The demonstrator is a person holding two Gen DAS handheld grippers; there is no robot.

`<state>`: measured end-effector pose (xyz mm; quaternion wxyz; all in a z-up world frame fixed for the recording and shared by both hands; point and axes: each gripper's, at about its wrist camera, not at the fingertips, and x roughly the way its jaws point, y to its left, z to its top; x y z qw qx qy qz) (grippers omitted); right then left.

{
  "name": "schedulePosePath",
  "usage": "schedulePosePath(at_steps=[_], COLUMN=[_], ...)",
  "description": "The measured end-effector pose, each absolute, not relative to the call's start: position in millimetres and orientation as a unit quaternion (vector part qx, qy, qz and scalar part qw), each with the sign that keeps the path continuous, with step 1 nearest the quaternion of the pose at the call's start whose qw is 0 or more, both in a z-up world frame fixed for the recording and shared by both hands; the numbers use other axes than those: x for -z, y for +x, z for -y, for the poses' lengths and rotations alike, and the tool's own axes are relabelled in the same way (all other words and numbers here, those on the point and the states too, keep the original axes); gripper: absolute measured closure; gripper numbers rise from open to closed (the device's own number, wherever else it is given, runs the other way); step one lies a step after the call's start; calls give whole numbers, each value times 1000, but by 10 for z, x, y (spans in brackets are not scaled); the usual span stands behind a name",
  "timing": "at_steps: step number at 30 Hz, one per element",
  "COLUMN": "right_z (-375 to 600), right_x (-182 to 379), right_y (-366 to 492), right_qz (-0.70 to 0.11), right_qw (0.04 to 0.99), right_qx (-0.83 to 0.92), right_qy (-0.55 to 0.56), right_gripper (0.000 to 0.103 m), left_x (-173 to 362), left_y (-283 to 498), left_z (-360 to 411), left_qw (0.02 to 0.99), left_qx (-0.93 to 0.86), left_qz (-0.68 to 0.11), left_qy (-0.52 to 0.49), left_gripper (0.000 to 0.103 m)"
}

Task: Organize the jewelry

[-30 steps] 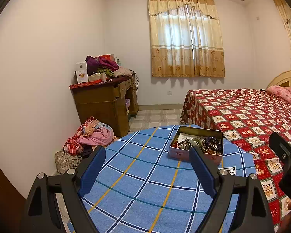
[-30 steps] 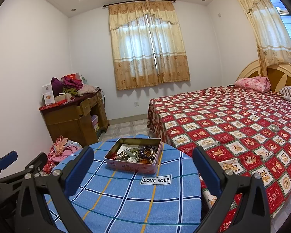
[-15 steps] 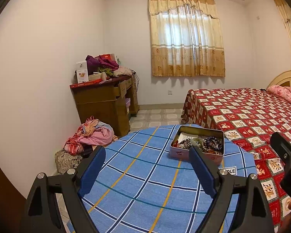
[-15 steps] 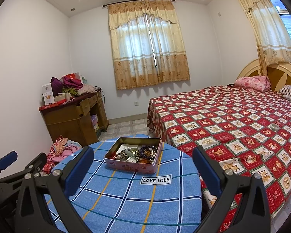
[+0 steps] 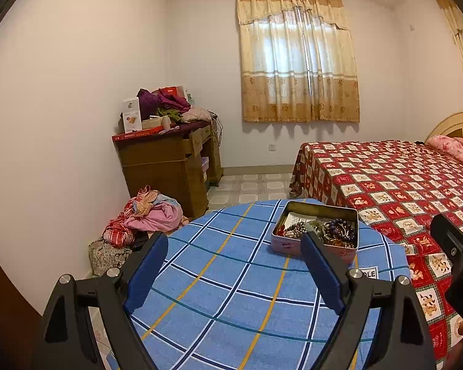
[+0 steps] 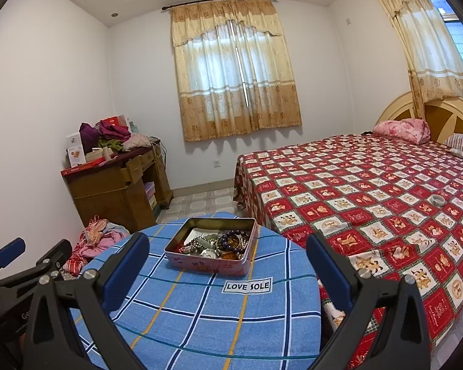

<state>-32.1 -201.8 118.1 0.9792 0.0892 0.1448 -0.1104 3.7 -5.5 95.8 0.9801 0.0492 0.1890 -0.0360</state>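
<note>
We see a bed (image 6: pixel 370 191) under a red patchwork cover filling the right side of the room, with a pink pillow (image 6: pixel 402 129) at its headboard and a small pale ring-shaped thing (image 6: pixel 437 199) lying alone on the cover; what it is we cannot tell. Against the left wall stands a wooden dresser (image 6: pixel 114 185) heaped with clothes and cartons, whose printing is too small for us to read, and a pile of clothes (image 5: pixel 148 215) lies on the floor beside it. Nearest to us is the round table (image 6: pixel 200 314), draped in a blue checked cloth that bears a white label (image 6: pixel 247 285) reading "LOVE SOLE"; in the left wrist view only its last letters show past a finger. On the far part of the table sits the open pink tin (image 6: pixel 211 248), its side printed with a pattern we cannot read, and the jewelry (image 6: pixel 222 243), a tangle of bead strings and bangles, lies inside it. Our left gripper (image 5: pixel 234 252) hovers over the cloth with its jaws spread wide and nothing between them, its right finger overlapping the tin's near corner in view. Our right gripper (image 6: pixel 228 262) likewise holds its jaws spread and empty, framing the tin from the near side without touching it.
</note>
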Motion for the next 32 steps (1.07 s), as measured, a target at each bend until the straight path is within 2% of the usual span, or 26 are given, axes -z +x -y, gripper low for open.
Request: schedulePosePath(at_steps=[21,32], right_z=[2062,2118], right_x=[-1102,-994], right_y=[-287,-234], right_qz=[-149,-167], right_qw=[978,974], right_qx=[112,120], right_qy=[94,99], right_gripper=[0,0], left_x=[-966,-789], left_y=[93,338], left_z=[123,135], left_qw=[982,969], left_qx=[22,29], left_qz=[-178,-236], left_qy=[61,60], left_gripper=[15,15])
